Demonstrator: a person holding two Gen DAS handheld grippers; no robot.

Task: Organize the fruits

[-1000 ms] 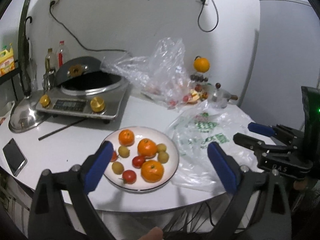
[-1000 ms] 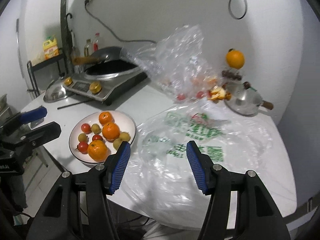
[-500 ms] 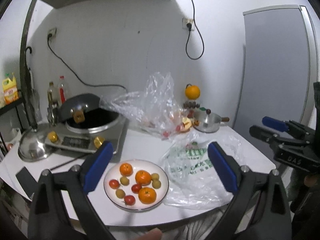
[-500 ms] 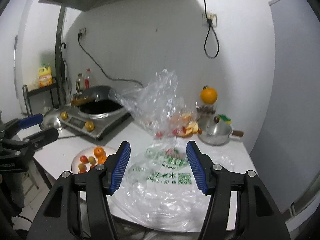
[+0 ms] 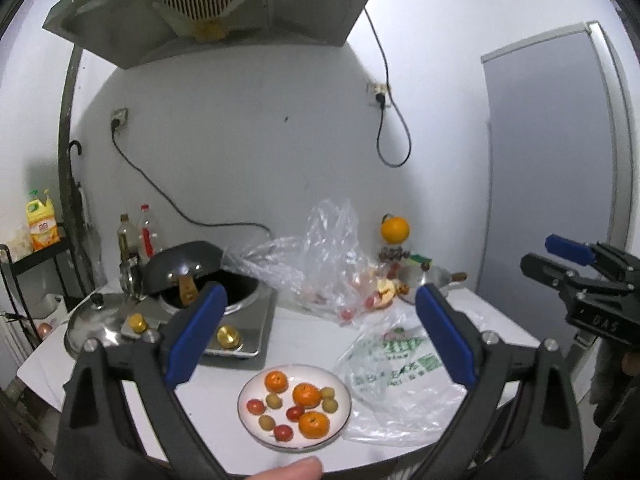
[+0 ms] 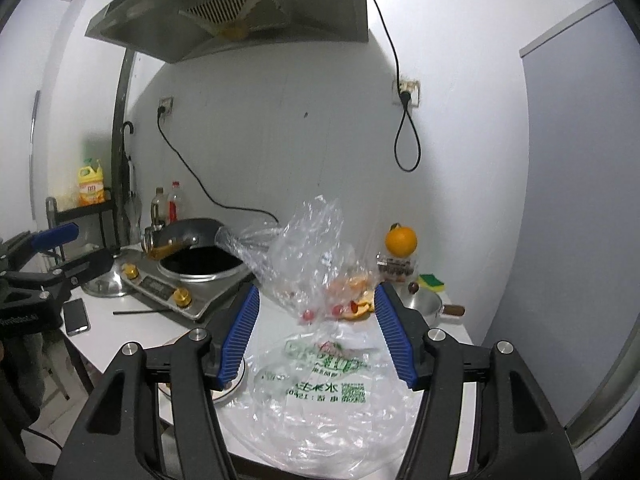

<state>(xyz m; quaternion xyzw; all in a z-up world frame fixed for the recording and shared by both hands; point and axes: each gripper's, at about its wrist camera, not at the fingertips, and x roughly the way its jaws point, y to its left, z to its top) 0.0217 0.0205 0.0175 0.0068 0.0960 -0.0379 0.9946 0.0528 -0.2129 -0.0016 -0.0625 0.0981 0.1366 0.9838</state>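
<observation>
Green print on plastic bag [image 6: 320, 384] unreadable, left tool [image 5: 316, 336] wide open, empty, right tool [image 6: 316, 336] opening, empty.

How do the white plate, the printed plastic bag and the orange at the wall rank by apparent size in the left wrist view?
1. Printed plastic bag
2. White plate, slightly smaller
3. Orange at the wall, though it sits farther away.

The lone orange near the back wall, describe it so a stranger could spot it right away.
Find the white table, then its far right corner by the wall. The orange is perched on a clear container there, raised above everything nearby, unlike the smaller oranges on the plate.
</observation>
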